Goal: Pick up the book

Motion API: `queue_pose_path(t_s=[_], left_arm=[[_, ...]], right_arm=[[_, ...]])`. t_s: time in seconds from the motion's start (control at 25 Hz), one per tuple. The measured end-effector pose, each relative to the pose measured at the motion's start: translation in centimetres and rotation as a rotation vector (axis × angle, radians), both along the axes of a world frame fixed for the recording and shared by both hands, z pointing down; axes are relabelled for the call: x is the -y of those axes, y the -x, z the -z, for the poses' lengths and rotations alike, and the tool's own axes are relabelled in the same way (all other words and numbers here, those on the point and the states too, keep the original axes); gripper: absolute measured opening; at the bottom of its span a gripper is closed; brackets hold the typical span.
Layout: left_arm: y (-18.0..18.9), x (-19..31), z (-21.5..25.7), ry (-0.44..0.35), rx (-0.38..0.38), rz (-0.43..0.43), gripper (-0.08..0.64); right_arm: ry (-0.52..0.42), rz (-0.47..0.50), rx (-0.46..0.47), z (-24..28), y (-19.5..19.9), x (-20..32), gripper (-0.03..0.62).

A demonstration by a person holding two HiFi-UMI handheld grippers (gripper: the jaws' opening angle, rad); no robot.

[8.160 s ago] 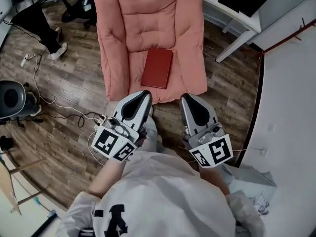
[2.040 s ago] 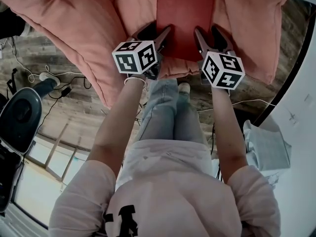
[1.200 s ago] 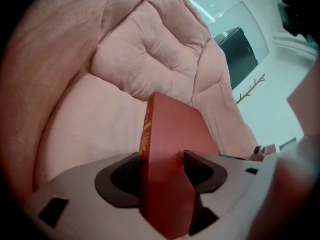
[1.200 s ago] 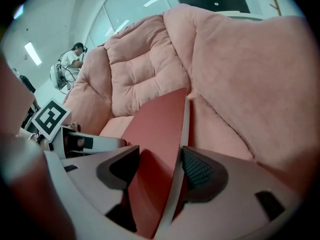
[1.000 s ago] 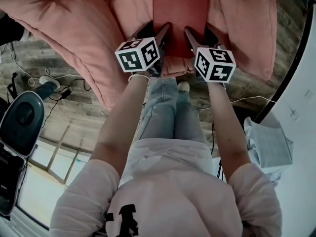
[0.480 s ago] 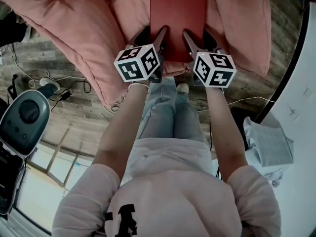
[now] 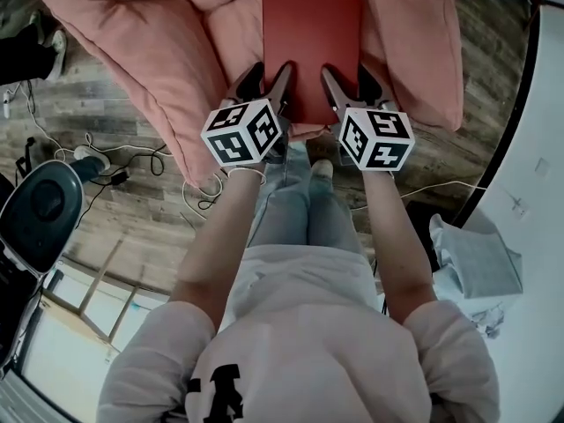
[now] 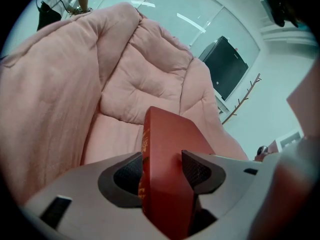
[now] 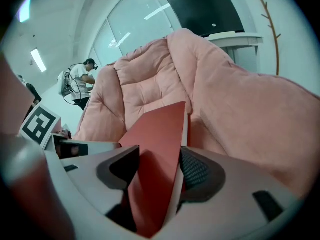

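At left-centre of the head view, left tongs [image 7: 275,73] clamped on the near left corner of the red book [image 7: 313,33], spine between the pads, just now closing tighter on it. Book in the upper middle, above the seat of the pink cushioned chair [image 7: 150,51]. Further right, right tongs [image 7: 349,73] gripping the near right corner, cover and pages between the pads. Likely step: the lift. Next: raise both tongs together, evenly, keeping the book level and the grip firm.
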State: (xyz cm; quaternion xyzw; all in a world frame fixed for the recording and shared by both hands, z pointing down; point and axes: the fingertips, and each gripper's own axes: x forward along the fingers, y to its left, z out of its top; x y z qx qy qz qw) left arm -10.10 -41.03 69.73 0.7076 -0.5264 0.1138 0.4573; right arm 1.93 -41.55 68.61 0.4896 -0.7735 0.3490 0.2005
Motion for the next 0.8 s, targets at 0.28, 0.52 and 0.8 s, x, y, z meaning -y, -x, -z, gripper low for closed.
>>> queue_pose_path(t_s=[0.28,0.52,0.8], left_arm=[[0.3,0.4,4.8,-0.079,0.020,0.031,0.239],[0.5,0.7,9.1,-0.145,0.017,0.047,0.239],[0.5,2.0,15.5,-0.259,0.010,0.067,0.239]], right_arm=[[-0.072,-0.007,0.035,4.3,0.2,0.1,0.267],[-0.139,-0.007,0.040,8.7,0.2,0.4,0.267],[-0.260,0.000,0.048,15.1,0.3,1.8,0.267]])
